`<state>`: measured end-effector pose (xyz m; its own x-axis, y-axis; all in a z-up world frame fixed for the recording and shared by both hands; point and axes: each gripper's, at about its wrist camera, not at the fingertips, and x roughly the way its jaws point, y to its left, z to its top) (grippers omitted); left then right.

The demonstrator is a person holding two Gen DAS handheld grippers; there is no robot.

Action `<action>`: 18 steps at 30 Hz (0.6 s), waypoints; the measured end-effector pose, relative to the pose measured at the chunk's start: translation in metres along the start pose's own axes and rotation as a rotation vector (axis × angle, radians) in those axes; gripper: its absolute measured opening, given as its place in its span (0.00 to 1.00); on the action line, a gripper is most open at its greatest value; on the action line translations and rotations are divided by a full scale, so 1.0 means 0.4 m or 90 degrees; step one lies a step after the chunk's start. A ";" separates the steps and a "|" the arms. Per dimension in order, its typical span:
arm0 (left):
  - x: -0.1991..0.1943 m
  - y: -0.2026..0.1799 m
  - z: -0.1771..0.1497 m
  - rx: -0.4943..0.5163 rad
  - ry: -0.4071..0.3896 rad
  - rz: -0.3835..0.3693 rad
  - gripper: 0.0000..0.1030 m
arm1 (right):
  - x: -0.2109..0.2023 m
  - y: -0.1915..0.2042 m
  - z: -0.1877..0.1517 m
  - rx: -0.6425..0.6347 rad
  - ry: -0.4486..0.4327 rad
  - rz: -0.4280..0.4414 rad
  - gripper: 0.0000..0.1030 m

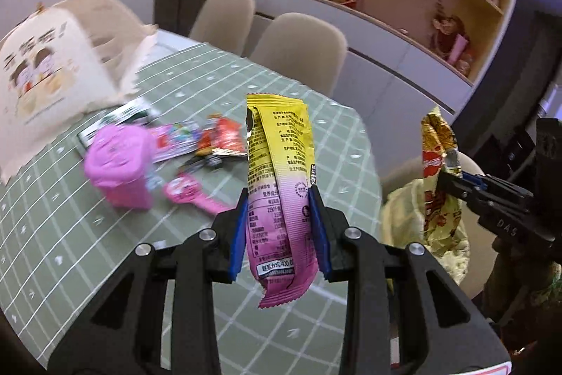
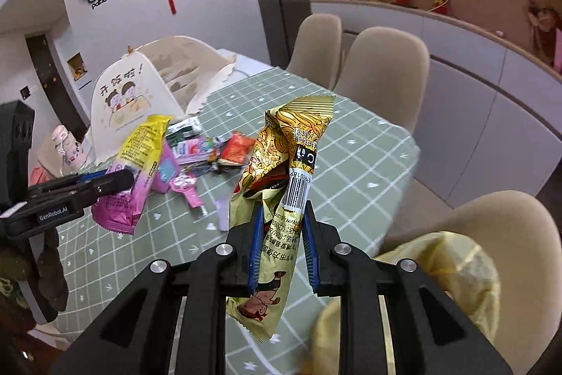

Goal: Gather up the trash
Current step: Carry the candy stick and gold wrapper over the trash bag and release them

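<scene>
My left gripper [image 1: 279, 195] is shut on a yellow-and-pink snack wrapper [image 1: 277, 143], which it holds upright above the green checked tablecloth [image 1: 70, 234]. In the right wrist view the same wrapper [image 2: 135, 160] hangs from the left gripper [image 2: 121, 181] at the left edge. My right gripper [image 2: 283, 209] is shut on a crumpled gold snack wrapper [image 2: 298, 129] with a barcode. From the left wrist view, that gold wrapper [image 1: 437, 143] and the right gripper [image 1: 453, 180] sit at the right, past the table edge.
Several loose wrappers [image 1: 210, 139] and a pink container [image 1: 119, 164] lie mid-table beside a cream paper bag [image 2: 123, 94] with a cartoon print. A pale yellow plastic bag [image 2: 456, 269] sits on a beige chair [image 2: 509, 224] below the right gripper. More chairs [image 2: 383, 65] line the far side.
</scene>
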<state>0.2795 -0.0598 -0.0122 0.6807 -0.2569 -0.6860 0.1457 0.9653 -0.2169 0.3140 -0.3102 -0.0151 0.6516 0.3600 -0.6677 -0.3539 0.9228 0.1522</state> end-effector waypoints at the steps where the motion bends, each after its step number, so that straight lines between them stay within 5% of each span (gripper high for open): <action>1: 0.007 -0.023 0.003 0.008 0.000 -0.007 0.29 | -0.008 -0.014 -0.004 0.004 -0.003 -0.004 0.21; 6: 0.067 -0.155 0.007 0.057 0.009 -0.054 0.29 | -0.078 -0.132 -0.047 0.040 -0.024 -0.049 0.21; 14: 0.211 -0.410 -0.033 0.146 0.087 -0.179 0.29 | -0.199 -0.345 -0.131 0.129 -0.049 -0.131 0.21; 18: 0.276 -0.515 -0.064 0.200 0.126 -0.206 0.29 | -0.217 -0.406 -0.180 0.162 -0.046 -0.145 0.21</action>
<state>0.3061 -0.2882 -0.0611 0.4196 -0.5200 -0.7440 0.5566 0.7948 -0.2417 0.2666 -0.5013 -0.0342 0.7440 0.1409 -0.6532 -0.0209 0.9819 0.1881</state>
